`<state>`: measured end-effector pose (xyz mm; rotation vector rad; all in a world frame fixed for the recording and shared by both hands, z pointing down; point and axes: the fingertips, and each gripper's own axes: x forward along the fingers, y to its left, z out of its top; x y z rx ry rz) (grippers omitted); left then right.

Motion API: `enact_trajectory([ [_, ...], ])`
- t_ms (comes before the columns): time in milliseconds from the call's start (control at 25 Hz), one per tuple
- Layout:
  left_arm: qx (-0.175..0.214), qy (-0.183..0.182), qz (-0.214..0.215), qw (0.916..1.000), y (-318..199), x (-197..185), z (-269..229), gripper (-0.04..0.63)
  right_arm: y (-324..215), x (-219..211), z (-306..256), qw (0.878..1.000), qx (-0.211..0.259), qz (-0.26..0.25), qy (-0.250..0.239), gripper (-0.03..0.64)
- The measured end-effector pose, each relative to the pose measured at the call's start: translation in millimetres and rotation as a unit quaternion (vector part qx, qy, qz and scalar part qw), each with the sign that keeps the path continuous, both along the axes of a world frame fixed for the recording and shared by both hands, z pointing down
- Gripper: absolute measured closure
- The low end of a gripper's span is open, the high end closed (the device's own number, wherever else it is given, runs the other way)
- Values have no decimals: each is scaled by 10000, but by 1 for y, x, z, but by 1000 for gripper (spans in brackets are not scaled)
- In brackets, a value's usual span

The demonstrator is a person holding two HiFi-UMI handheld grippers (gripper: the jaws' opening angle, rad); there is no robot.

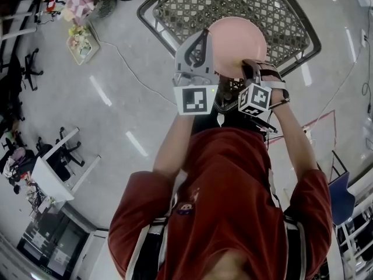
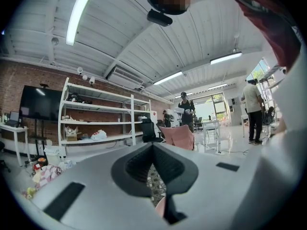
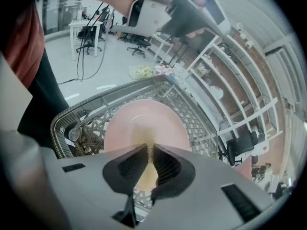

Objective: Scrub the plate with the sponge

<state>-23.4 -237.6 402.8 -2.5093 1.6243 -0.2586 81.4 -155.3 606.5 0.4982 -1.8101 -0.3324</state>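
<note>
Two grippers share the pink plate [image 1: 238, 39] above a basket [image 1: 265, 4]: left gripper [image 1: 201, 48] jaws pinch its rim, right gripper [image 1: 251, 67] jaws squeeze a yellowish sponge [image 3: 147, 174], plate face directly ahead.

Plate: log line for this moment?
left gripper: shut on plate | right gripper: shut on sponge, at plate face

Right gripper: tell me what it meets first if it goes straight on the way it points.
The pink plate, which lies dead ahead of the right gripper. The yellowish sponge pinched in its jaws would likely touch first. The gap looks small, though depth is unclear.
</note>
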Motion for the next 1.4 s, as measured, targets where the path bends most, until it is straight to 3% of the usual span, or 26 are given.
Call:
enact_trajectory([
  [240,26,585,-127,9982,0,5,-17,583,-34,10,-48,9878,613,976,-1045,574],
  [440,133,386,-142,9991,-11,17,-38,582,-73,41,-106,9535,1099,1913,-2055,574],
  [520,235,277,20,9993,-14,30,-45,582,-85,54,-131,9434,1388,2027,-2229,574],
  [680,332,556,127,9978,-8,33,-62,581,-90,48,-185,9190,1913,2126,-2715,574],
  [880,768,470,202,9957,-15,48,-93,583,-107,62,-250,8740,2372,2360,-3525,574],
  [1040,836,926,87,9921,-20,45,-110,583,-110,71,-286,8252,2582,2670,-4255,574],
  [1200,908,1042,117,9903,-33,52,-132,583,-118,78,-323,7797,2861,2770,-4832,574],
  [1400,715,1190,103,9903,-23,61,-157,581,-100,83,-360,7412,3017,2913,-5241,574],
])
